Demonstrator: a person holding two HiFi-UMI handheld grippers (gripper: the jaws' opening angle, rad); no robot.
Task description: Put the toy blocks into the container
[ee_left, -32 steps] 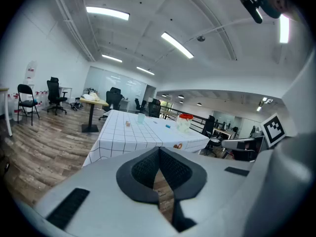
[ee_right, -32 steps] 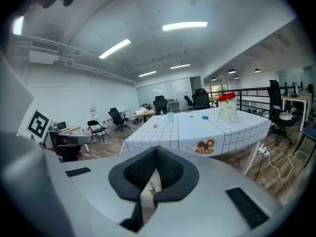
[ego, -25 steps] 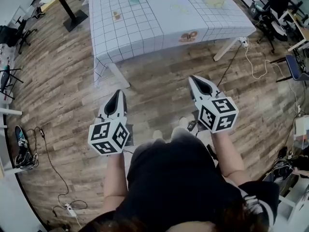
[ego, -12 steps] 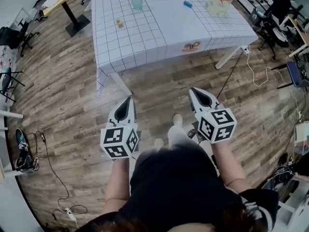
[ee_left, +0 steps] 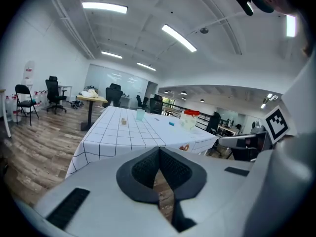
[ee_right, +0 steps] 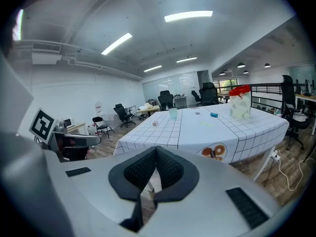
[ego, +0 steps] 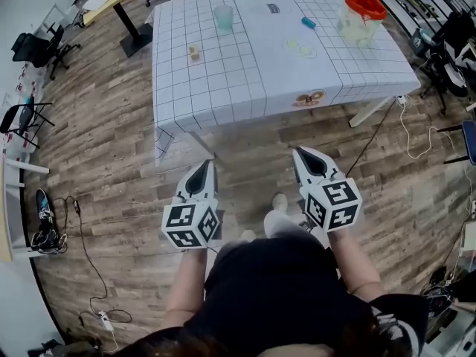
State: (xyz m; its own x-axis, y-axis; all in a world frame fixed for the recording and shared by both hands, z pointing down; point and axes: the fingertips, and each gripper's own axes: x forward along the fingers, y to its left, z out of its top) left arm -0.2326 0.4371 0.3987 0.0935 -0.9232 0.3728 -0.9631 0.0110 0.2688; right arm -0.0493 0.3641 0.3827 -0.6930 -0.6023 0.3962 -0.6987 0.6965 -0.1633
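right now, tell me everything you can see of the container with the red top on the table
The container is a pale, translucent, plastic-looking tub with a red top. It stands upright on the white gridded tablecloth, near the table's far right corner as the head view shows it. Only the cloth touches it; a small blue block lies apart to its left. Its contents cannot be made out from here.

The person wears a black short-sleeved top and pale shoes. The left claw and right claw are light grey tapered shells with black ribbed pads. Each carries a white cube printed with black square markers.
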